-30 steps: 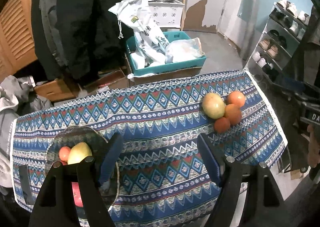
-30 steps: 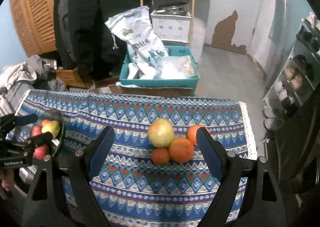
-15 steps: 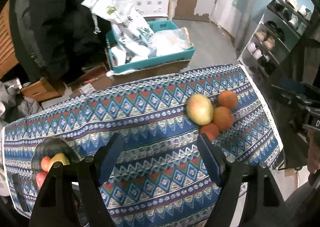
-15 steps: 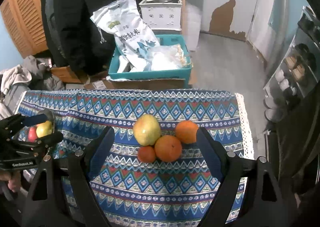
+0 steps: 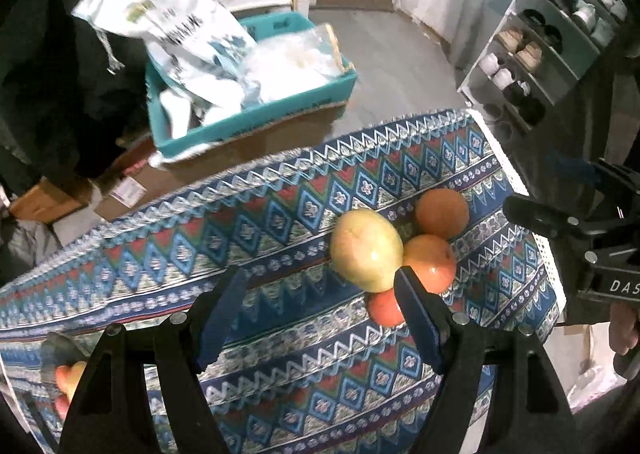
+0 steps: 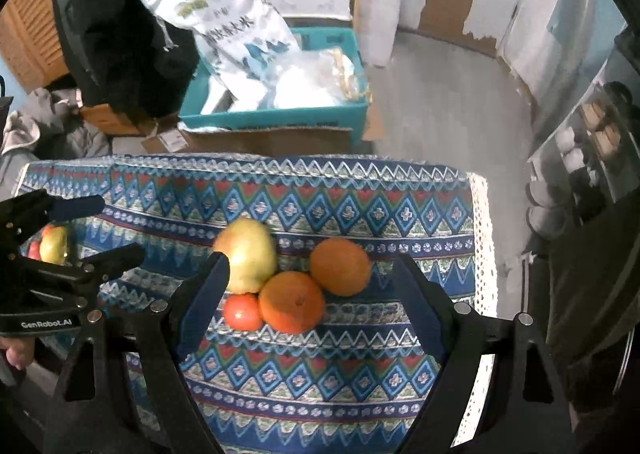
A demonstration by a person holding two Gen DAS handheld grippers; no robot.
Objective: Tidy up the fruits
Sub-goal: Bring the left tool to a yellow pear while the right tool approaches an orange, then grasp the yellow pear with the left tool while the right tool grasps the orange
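A yellow-green mango lies on the patterned tablecloth with two oranges and a small red-orange fruit bunched against it. My left gripper is open and empty, just left of the pile. My right gripper is open and empty, with the pile between its fingers. A dark plate with several fruits sits at the cloth's left end.
Behind the table a teal crate holds a rice bag and plastic bags, on cardboard boxes. A shoe rack stands at the right. The tablecloth's lace edge marks the table's right end.
My left gripper has swung right, away from the plate and toward the fruit pile. My right gripper has moved closer to the pile, which now lies between its fingers.
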